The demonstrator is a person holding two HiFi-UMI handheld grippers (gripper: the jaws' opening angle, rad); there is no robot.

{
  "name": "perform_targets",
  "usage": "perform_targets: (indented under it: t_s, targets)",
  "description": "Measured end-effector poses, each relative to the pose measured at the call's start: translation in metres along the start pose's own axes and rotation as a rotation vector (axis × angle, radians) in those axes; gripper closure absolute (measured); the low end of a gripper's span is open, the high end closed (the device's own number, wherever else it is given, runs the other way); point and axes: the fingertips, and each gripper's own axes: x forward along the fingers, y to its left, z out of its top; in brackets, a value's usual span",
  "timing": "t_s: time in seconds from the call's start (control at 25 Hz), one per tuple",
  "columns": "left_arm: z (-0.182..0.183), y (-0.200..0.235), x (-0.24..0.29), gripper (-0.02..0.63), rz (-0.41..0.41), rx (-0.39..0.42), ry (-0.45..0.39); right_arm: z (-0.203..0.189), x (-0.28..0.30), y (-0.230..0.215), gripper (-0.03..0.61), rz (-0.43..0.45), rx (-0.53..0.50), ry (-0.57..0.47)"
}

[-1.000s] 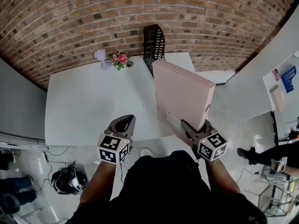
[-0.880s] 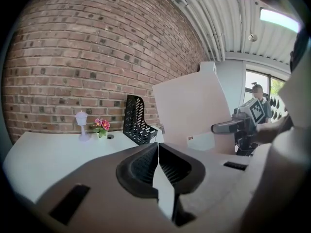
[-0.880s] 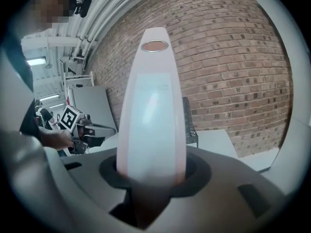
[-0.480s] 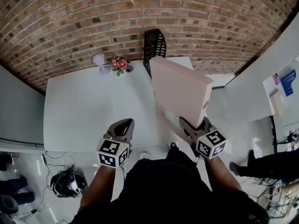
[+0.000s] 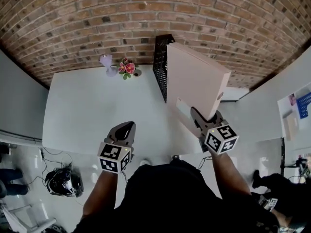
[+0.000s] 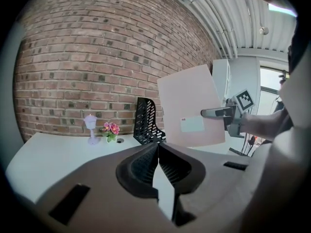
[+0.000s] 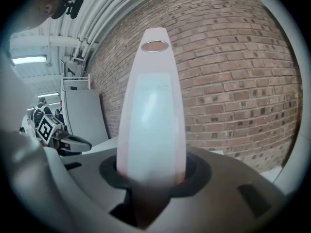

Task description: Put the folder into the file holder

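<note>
The pink folder (image 5: 197,84) stands on edge above the table's right part, its far corner just right of the black mesh file holder (image 5: 160,57) by the brick wall. My right gripper (image 5: 200,120) is shut on the folder's near lower edge. The right gripper view has the folder's spine (image 7: 153,106) rising straight out of the jaws. My left gripper (image 5: 124,130) hovers over the table's near edge, jaws shut and empty. In the left gripper view the file holder (image 6: 148,123) stands behind the folder (image 6: 192,108).
A small lilac lamp (image 5: 106,62) and a pot of pink flowers (image 5: 127,68) stand at the back of the white table (image 5: 87,110), left of the file holder. A dark helmet (image 5: 63,182) lies on the floor at the lower left.
My right gripper has carried the folder away from me toward the wall, closer to the file holder. The left gripper has shifted a little.
</note>
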Motion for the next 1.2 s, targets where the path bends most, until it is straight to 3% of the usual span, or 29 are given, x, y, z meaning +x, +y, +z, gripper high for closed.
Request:
perform_targets:
  t_s: [0.52, 0.92, 1.2]
  targets:
    - [-0.002, 0.006, 0.003, 0.607, 0.104, -0.038, 0.003, 0.061, 0.074, -0.065, 0.408, -0.101, 0.055, -0.172]
    - [-0.012, 0.025, -0.012, 0.607, 0.182, -0.076, 0.030, 0.100, 0.134, -0.061, 0.408, -0.125, 0.002, -0.266]
    - [-0.021, 0.037, -0.025, 0.607, 0.231, -0.104, 0.054, 0.095, 0.169, -0.061, 0.408, -0.166, -0.085, -0.279]
